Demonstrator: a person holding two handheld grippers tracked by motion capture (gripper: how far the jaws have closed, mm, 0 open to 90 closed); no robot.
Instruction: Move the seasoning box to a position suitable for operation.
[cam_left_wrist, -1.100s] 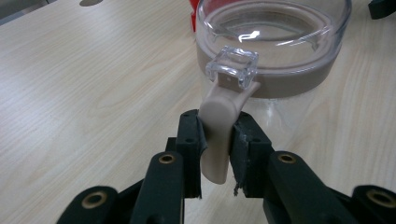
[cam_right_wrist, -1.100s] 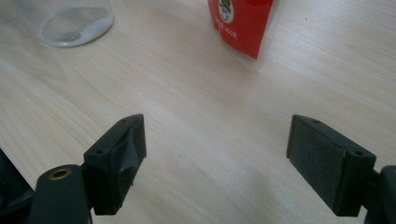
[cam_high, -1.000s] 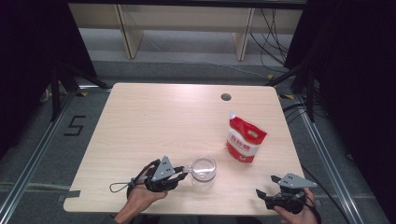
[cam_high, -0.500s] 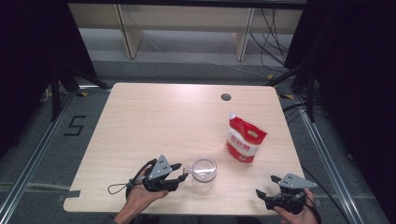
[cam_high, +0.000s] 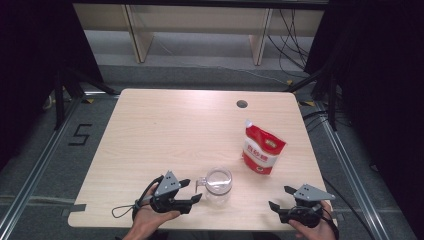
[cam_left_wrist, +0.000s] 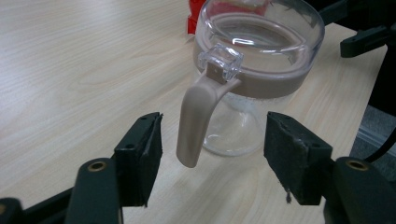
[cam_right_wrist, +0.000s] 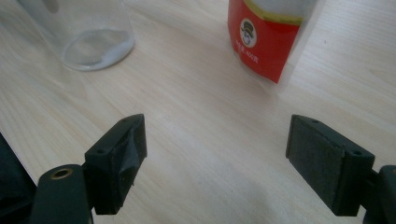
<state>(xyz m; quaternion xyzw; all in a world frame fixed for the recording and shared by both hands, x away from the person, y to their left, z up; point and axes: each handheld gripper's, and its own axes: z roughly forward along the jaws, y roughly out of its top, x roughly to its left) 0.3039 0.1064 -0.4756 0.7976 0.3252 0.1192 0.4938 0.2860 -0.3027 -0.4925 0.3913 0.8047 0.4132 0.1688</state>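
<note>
The left gripper (cam_high: 192, 191) had just been opening, its jaws wide on either side of the jug's handle (cam_left_wrist: 196, 119) without touching it. The glass jug (cam_high: 218, 183) stood near the table's (cam_high: 165, 130) front edge, the red pouch (cam_high: 262, 150) upright behind it. The right gripper (cam_high: 280, 199) sat wide open and empty.

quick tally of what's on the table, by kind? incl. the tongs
Glass jug with beige handle: 1
Red and white pouch: 1
Tongs, left and right, both open: 2
Total: 4
</note>
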